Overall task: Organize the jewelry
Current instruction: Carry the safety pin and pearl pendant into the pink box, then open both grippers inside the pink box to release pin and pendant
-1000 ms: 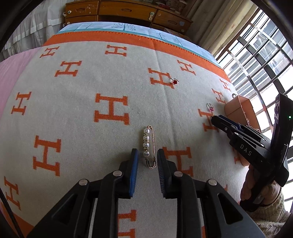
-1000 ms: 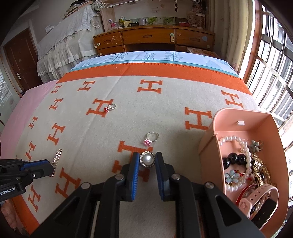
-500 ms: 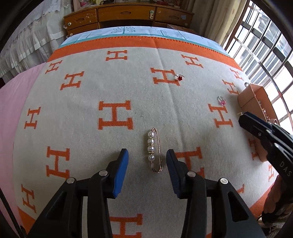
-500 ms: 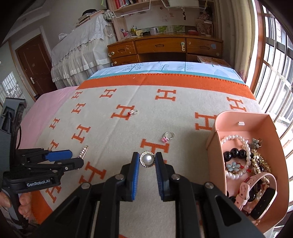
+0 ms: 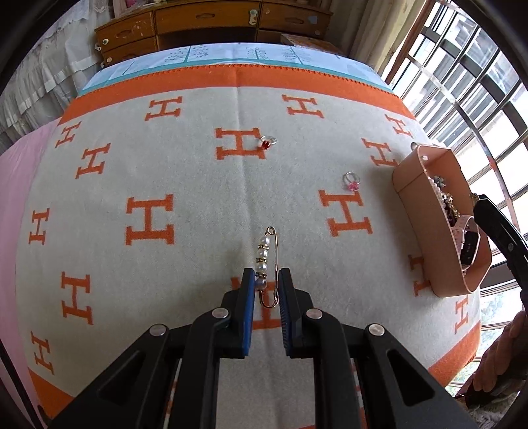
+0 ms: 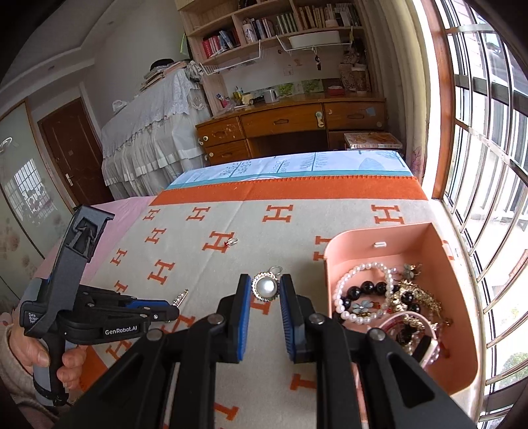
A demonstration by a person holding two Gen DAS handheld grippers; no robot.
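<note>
left gripper jaws closing on pearl pin, lower end between pads, contact unclear | right gripper clamps round pearl brooch, pink-stone ring mostly hidden behind it | pink box at 3 o'clock, contents tangled | red ring at 12 on blanket

Bed blanket (orange H pattern), two rings, pink box

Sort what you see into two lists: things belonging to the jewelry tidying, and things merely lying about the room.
Job: gold pearl-beaded safety-pin brooch, round pearl brooch, red-stone ring, pink-stone ring, pink plastic jewelry box.

Lying about: wooden drawer desk, bookshelf, orange-patterned blanket.
</note>
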